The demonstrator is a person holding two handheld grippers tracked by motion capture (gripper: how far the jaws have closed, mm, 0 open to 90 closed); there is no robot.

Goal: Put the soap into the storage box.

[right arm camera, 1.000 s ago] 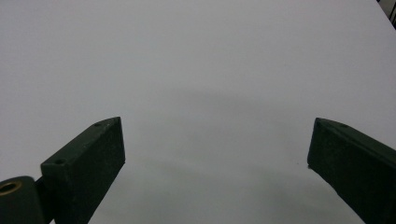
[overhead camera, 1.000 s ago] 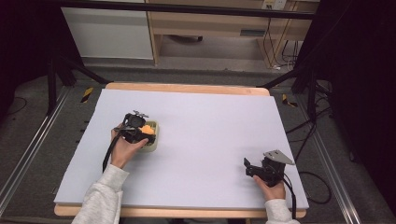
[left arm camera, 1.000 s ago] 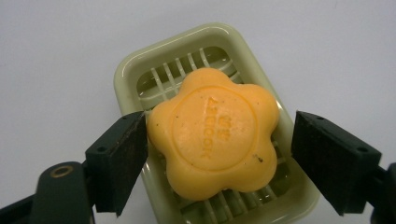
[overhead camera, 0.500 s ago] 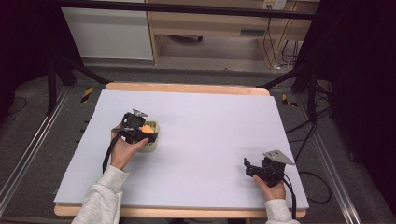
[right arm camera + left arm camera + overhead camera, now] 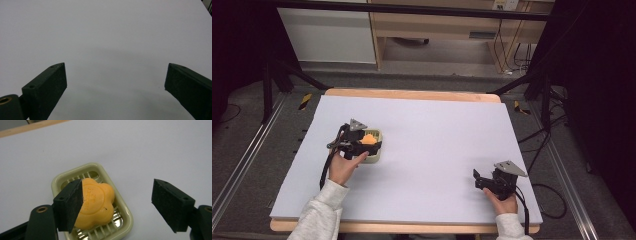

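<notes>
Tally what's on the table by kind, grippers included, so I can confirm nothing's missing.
Soap: 1, orange, lying in the dish
Dish: 1, pale green
Grippers: 2, left gripper open over the soap, right gripper open above bare table
Total: 4

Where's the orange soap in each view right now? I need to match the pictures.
High view: orange soap left of centre, under the left tongs.
Left gripper view: lower centre, beside the near jaw.
Right gripper view: bare white table top.
Shared landmark: pale green soap dish.
</notes>
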